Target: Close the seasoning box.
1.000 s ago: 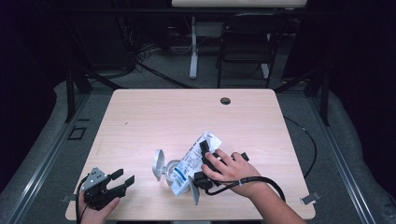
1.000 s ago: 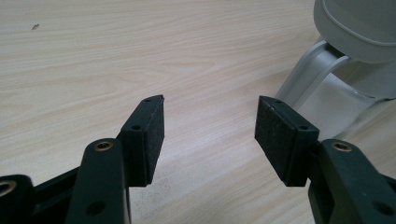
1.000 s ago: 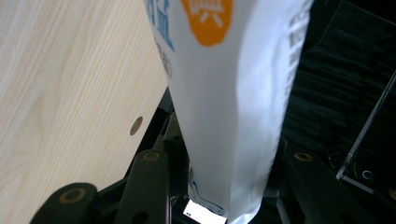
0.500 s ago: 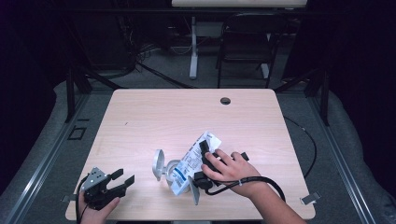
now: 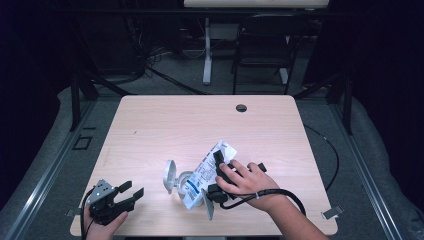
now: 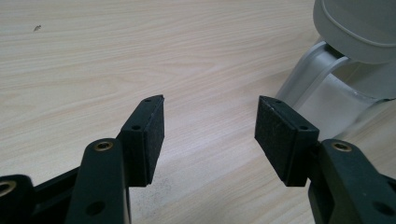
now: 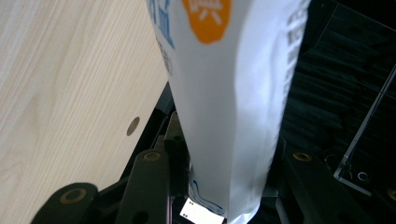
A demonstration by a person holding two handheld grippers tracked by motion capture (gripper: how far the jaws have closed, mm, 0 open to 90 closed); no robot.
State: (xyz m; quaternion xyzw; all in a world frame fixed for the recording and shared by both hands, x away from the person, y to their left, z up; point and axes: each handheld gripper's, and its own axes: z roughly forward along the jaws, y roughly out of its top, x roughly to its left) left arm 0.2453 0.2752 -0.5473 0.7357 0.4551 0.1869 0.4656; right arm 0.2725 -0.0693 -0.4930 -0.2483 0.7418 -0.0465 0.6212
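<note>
The bag (image 5: 205,172), white with blue print and an orange mark, is tipped mouth-down over the grey container (image 5: 186,184) near the front edge of the surface (image 5: 200,125). It slants from upper right to lower left, its low end at or in the container's opening; whether anything is flowing out cannot be told. In the right gripper view the bag (image 7: 229,102) rises between the 2 black fingers, which press its sides about half-closed, so the right gripper (image 5: 219,175) has firm hold of it. The container's round lid (image 5: 170,176) stands hinged open on its left side, clear of the bag.

The left gripper (image 5: 131,192) sits well apart at the front left corner, low over the surface, its fingers (image 6: 148,135) spread wide with nothing between them. Its own view looks along the bare wood toward the container's pale hinge arm (image 6: 308,74) and lid (image 6: 359,23) at the upper right.

This looks like the pouring step: bag inverted, contents meant for the container. The next move likely calls for keeping the mouth over the opening, perhaps raising the bag's tail or shaking gently, then righting it without catching the lid. The container looks light, so the free left gripper could steady it if the bag drags on the rim.
</note>
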